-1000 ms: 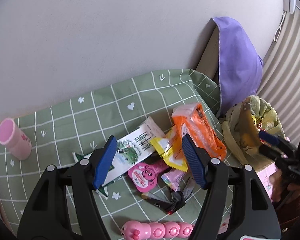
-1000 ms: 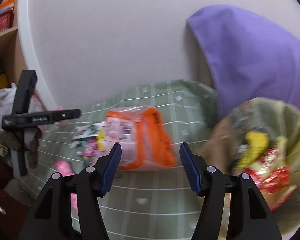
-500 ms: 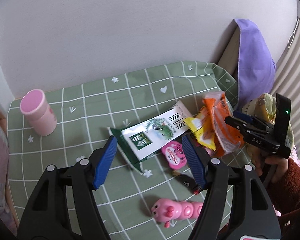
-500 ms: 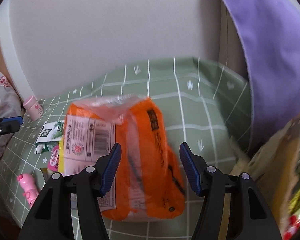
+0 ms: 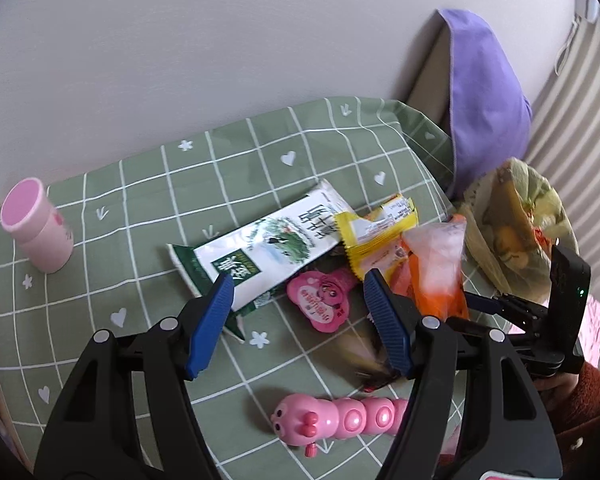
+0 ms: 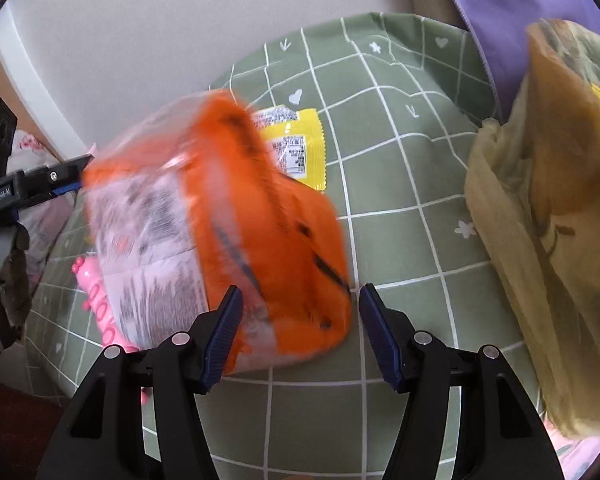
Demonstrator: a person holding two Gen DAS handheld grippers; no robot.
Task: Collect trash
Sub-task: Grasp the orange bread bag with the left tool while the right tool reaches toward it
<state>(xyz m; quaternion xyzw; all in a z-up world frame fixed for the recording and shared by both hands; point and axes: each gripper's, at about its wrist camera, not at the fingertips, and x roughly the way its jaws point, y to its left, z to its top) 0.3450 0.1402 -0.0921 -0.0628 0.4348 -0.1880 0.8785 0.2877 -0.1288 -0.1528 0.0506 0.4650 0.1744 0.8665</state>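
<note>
Left wrist view: left gripper (image 5: 298,322) gapes wide above wrappers (image 5: 276,246) mid-worktop (image 5: 148,184); bare cloth toward the cup (image 5: 36,226) at the left edge.

Right wrist view: right gripper (image 6: 296,336) wide around the orange bag's (image 6: 236,216) near end; trash bag (image 6: 548,208) at the right edge.

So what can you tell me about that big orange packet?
The orange packet is a crinkly plastic snack bag, orange with a clear end and a white panel of small print, blurred here. It looks empty and rumpled, tilted up off the green checked cloth, partly over a yellow wrapper. Its lower end sits between the open fingers of the right gripper; whether they touch it is unclear.
</note>
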